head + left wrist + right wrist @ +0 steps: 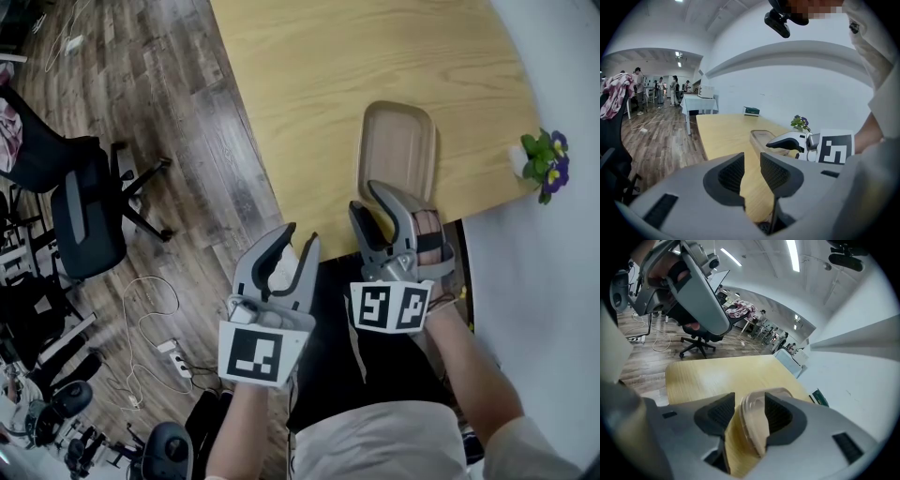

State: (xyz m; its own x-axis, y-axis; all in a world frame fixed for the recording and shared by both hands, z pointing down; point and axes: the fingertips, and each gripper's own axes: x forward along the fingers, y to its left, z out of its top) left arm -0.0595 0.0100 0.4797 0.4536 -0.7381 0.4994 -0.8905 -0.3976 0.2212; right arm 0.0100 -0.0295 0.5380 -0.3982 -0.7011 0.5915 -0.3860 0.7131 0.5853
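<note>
Tray [398, 150] lies flat on the bench [309, 75], right of centre, its near rim between your right gripper's [370, 200] part-open jaws but seemingly not yet pinched, so squeeze firmly before moving it; your left gripper [300, 236], narrowly open, holds nothing.

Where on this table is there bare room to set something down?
The light wooden table is bare left of and beyond the beige oval tray. Crowded at the near right: right gripper astride the tray's rim, potted purple flowers nearby.
</note>
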